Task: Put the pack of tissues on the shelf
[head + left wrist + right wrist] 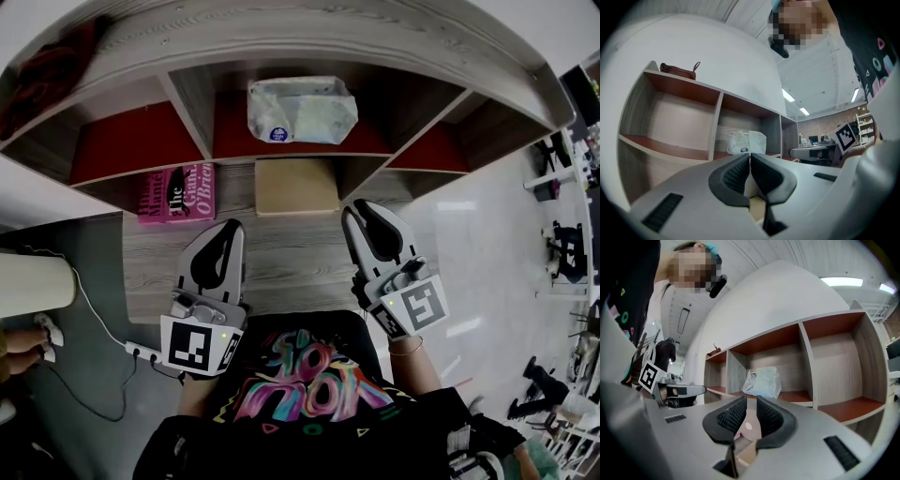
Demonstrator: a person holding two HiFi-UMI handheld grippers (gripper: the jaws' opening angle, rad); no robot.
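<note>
White crinkled plastic pack of tissues [302, 111] in middle compartment of grey wooden shelf [309, 42], left gripper [228, 228] pinched closed, right gripper [359, 211] narrowly parted, both empty

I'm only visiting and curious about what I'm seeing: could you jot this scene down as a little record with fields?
pack: tissue pack in the middle compartment of the shelf, untouched
left gripper: jaws together, empty
right gripper: jaws slightly apart, empty
lower down: pink book, cardboard box
shelf top: brown bag
</note>
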